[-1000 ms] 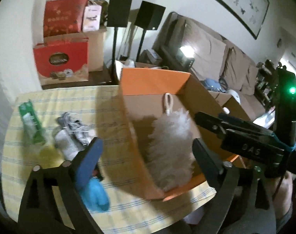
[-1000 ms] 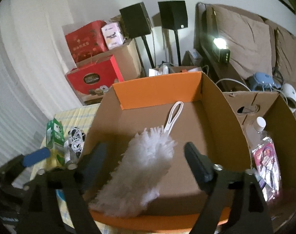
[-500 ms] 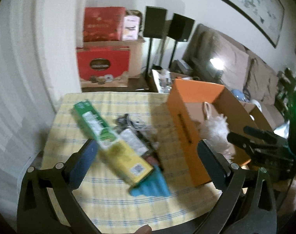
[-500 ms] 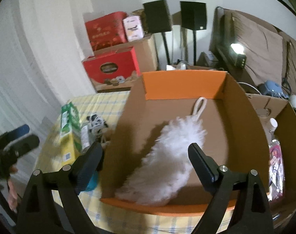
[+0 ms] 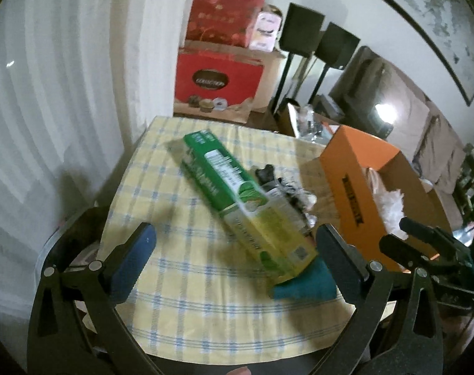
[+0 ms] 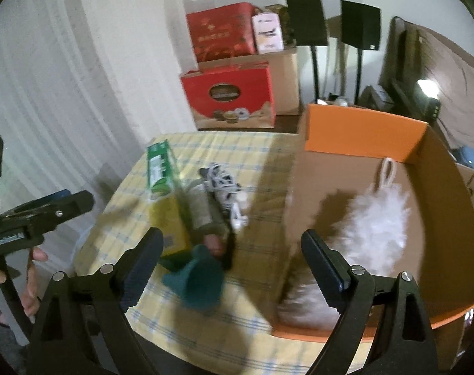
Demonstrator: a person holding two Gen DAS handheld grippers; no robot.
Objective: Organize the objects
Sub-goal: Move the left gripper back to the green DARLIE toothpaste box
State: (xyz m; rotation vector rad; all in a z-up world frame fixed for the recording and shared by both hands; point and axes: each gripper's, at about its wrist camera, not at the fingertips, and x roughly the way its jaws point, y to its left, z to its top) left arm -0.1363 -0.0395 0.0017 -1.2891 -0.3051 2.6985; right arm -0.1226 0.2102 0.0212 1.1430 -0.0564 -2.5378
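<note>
The duster (image 6: 377, 215) already lay inside the orange cardboard box (image 6: 366, 131), so the step in hand looked like the reach for the next loose item on the checked tablecloth (image 5: 180, 287). Left on the cloth beside the box were a long green and yellow carton (image 5: 237, 200), a tangle of white cord (image 6: 224, 187), a teal cloth (image 6: 196, 281) at the carton's near end, and what may have been a roll or tube (image 6: 199, 212) between carton and cord, too blurred to name.

The left gripper (image 5: 234, 253) pointed steeply down over the cloth, jaws spread wide and empty, the carton's yellow end between and beyond them but untouched. The right gripper (image 6: 234, 262) tilted down likewise, jaws released with nothing in them, having just been opening a little further; it hung over the teal cloth near the box's wall.

The next move likely called for lowering one gripper onto the carton or the cloth, closing, then lifting it into the box.
</note>
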